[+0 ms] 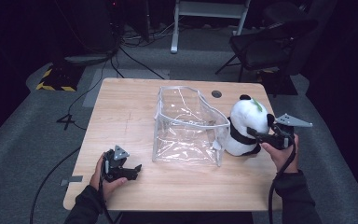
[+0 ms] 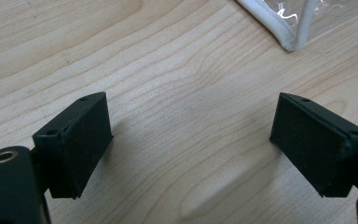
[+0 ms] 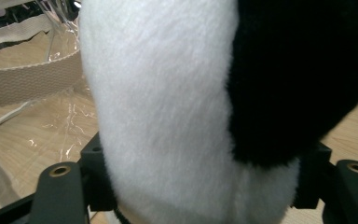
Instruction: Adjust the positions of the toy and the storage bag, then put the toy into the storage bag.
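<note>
Panda plush (image 1: 245, 122) sitting upright toward the right side of the wooden table (image 1: 130, 109), touching the right wall of the clear plastic bag (image 1: 189, 126) with pale trim, standing open-topped at mid-table. Being gripped at its near right side by the right gripper (image 1: 261, 136), jaws pressing in on white and black fur from either side, as shown in the right gripper view, where the plush (image 3: 168, 116) is bulging up between the two black jaws, with the bag's pale strap (image 3: 28, 84) and crinkled clear plastic (image 3: 70, 135) lying just beyond on the left. Right hand (image 1: 286, 151) holding that gripper from the near right, grey three-cornered plate (image 1: 292, 121) riding on top, cable trailing down along the sleeve. Left gripper (image 1: 129, 171) resting low at the near left part of the table, well apart from the bag and held by the left hand (image 1: 103, 175); jaws standing wide apart over bare wood in the left gripper view, gripping nothing, with a white-trimmed corner of the bag (image 2: 289, 28) showing at the far right. Folding chair (image 1: 265, 44) standing on the grey floor beyond the table.
</note>
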